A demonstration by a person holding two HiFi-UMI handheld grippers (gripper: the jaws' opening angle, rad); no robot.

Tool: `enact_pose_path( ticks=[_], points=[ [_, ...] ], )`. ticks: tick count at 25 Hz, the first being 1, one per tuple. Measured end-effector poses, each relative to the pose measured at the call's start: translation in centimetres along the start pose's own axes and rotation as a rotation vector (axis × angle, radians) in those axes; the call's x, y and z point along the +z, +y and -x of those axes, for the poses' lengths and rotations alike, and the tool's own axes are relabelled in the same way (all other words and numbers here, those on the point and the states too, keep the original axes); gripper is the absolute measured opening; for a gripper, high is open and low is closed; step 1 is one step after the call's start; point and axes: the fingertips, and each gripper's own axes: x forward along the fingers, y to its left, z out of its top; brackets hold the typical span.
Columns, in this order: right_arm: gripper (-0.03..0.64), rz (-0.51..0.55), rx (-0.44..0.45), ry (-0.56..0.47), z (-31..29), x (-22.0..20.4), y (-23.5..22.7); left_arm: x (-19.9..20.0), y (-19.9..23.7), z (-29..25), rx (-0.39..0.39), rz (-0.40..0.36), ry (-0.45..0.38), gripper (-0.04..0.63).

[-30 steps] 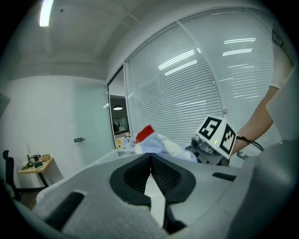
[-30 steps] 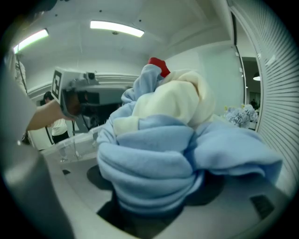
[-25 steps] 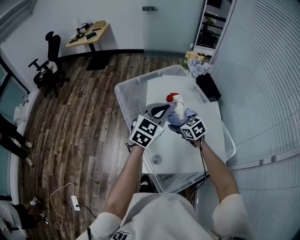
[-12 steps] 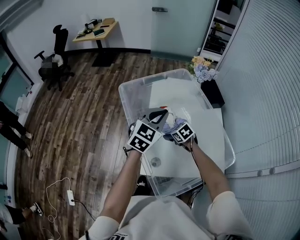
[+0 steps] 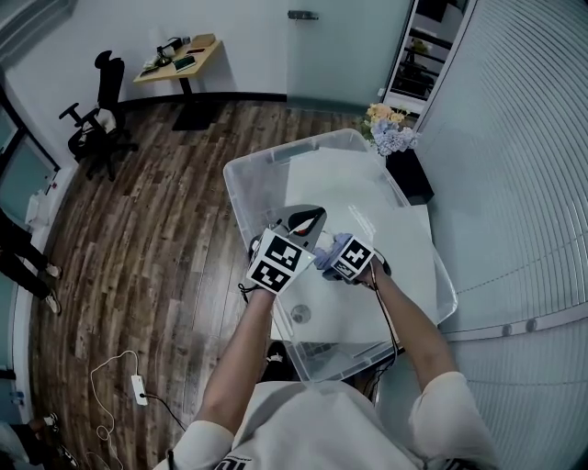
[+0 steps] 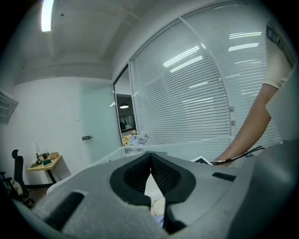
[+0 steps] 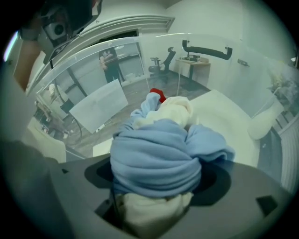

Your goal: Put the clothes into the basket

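light: bright, even, cool; ceiling strip (image 6: pixel 46 14) top left in left gripper view
glare: streaks on blinds (image 6: pixel 196 56)
edges: fisheye bend, dark corners
focus: blue cloth (image 7: pixel 156 158) up close, possibly soft

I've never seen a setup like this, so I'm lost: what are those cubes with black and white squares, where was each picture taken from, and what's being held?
There is no robot. A person holds a two-jaw hand tool in each hand, and the marked cubes are part of those tools. The head view looks down from a camera on the person's head. The other two views come from cameras riding on each gripper, looking along its jaws. Below the hands is a clear plastic bin with a white sheet in it. The left gripper is shut and empty. The right gripper points down into the bin with a bundle of blue and cream clothes between its jaws, which have just been opening.
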Motion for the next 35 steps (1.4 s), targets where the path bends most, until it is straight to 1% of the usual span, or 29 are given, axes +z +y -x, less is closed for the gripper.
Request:
enact_pose_path(
  ticks=[3, 6, 10, 16, 21, 24, 26, 29, 31, 32, 33, 35],
  points=[
    [0.419, 0.013, 0.009, 0.003, 0.8, 0.2, 0.1, 0.1, -0.4, -0.3, -0.008, 0.004, -0.004, 0.012],
    [0.44, -0.001, 0.021, -0.034, 2.0, 1.0, 0.2, 0.3, -0.8, -0.6, -0.019, 0.002, -0.01, 0.012],
    [0.446, 0.011, -0.016, -0.085, 3.3, 2.2, 0.2, 0.5, -1.5, -0.9, -0.033, 0.003, -0.016, 0.012],
    [0.445, 0.014, -0.053, -0.134, 4.2, 3.1, 0.2, 0.7, -2.1, -1.2, -0.046, 0.0, -0.018, 0.012],
    [0.445, 0.005, -0.074, -0.227, 4.9, 4.9, 0.1, 0.6, -1.9, -0.9, -0.041, -0.004, -0.015, 0.012],
    [0.439, 0.03, -0.116, -0.289, 5.8, 6.2, -0.2, 0.6, -1.6, -0.7, -0.037, -0.002, -0.015, 0.012],
    [0.409, 0.042, -0.152, -0.328, 6.7, 6.9, -0.7, 0.8, -1.6, -0.7, -0.036, -0.001, -0.018, 0.012],
    [0.278, 0.042, -0.202, -0.403, 8.3, 8.3, -1.3, 0.6, -1.6, -0.7, -0.035, -0.003, -0.014, 0.012],
    [0.221, 0.037, -0.233, -0.445, 9.2, 9.1, -1.6, 0.6, -1.7, -0.8, -0.037, -0.002, -0.012, 0.012],
    [0.204, 0.032, -0.254, -0.461, 9.8, 9.5, -1.8, 0.6, -1.6, -0.8, -0.037, 0.003, -0.014, 0.012],
    [0.183, 0.027, -0.279, -0.478, 10.5, 9.9, -2.1, 0.7, -1.5, -0.7, -0.035, 0.012, -0.018, 0.012],
    [0.12, 0.016, -0.33, -0.524, 12.1, 10.7, -2.4, 0.9, -0.8, -0.6, -0.02, 0.038, -0.033, 0.012]
  ],
)
